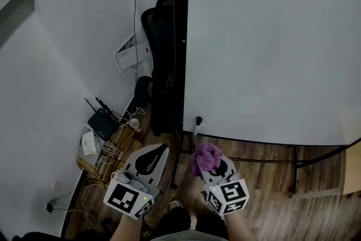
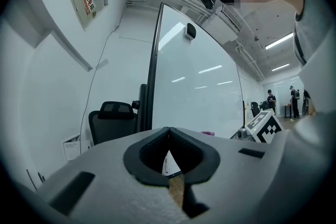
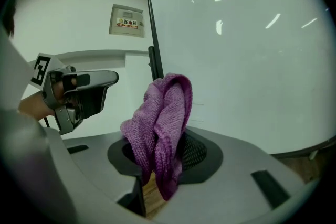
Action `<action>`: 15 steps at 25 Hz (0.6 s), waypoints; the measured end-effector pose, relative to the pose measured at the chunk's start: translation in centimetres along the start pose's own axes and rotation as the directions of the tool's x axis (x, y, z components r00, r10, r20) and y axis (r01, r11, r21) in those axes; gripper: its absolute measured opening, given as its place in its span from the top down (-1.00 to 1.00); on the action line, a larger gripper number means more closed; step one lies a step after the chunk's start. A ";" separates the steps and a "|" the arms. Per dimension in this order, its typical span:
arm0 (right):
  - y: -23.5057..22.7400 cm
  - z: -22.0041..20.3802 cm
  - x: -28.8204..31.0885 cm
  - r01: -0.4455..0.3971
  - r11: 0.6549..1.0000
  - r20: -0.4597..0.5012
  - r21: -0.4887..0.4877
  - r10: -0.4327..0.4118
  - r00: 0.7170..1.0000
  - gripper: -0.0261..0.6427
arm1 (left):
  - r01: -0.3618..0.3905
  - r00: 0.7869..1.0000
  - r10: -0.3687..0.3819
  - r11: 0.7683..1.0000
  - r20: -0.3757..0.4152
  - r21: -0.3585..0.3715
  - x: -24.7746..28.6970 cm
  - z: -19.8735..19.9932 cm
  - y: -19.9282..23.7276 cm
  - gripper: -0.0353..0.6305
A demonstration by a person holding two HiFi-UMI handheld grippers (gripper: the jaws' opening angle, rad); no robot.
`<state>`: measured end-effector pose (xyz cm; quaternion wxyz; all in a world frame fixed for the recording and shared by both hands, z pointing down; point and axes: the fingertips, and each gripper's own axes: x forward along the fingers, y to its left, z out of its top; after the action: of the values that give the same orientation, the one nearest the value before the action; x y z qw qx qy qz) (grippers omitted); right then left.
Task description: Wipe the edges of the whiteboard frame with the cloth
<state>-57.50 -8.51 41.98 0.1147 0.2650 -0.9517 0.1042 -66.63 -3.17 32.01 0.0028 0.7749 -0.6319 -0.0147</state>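
The cloth (image 3: pixel 160 123) is a purple, loosely bunched fabric, clamped between the jaws of the right gripper (image 1: pixel 215 167). Most of its bulk stands beyond the jaw tips. This hold puts soft material, not the hard jaws, foremost for contact with the frame.

The whiteboard frame (image 1: pixel 180 36) shows as a dark vertical rail along the left side of the white board surface (image 1: pixel 271 48), with a thin lower edge running to the right. In the head view, the cloth sits just below the lower-left corner of the board, near the rail but apart from it. No contact with any edge is visible, so wiping appears not yet begun.

The left gripper (image 1: pixel 160 149) has its jaws together with nothing between them. It is held beside the right gripper, left of the rail, and takes no part in the grasp. An office chair (image 1: pixel 161 25) stands behind the rail.

The corner position likely serves as a start point, since both rail and lower edge meet there.
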 end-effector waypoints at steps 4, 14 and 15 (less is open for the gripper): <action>-0.2 -2.0 1.3 0.034 0.999 -0.031 -0.003 -0.034 0.999 0.61 | 0.036 0.999 -0.036 0.999 -0.018 -0.010 0.5 -1.3 0.6 0.84; -1.0 -6.9 4.8 0.066 0.997 -0.123 0.034 -0.061 0.990 0.64 | 0.100 0.994 -0.102 0.994 -0.035 -0.047 1.6 -4.6 1.0 0.84; -1.1 -7.3 5.2 0.068 0.997 -0.130 0.037 -0.062 0.990 0.64 | 0.101 0.994 -0.103 0.994 -0.038 -0.048 1.7 -5.0 1.0 0.84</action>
<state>-60.01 -10.05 50.53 0.1737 0.2909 -0.9308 0.1371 -67.15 -5.10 36.98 0.0323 0.8060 -0.5909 -0.0137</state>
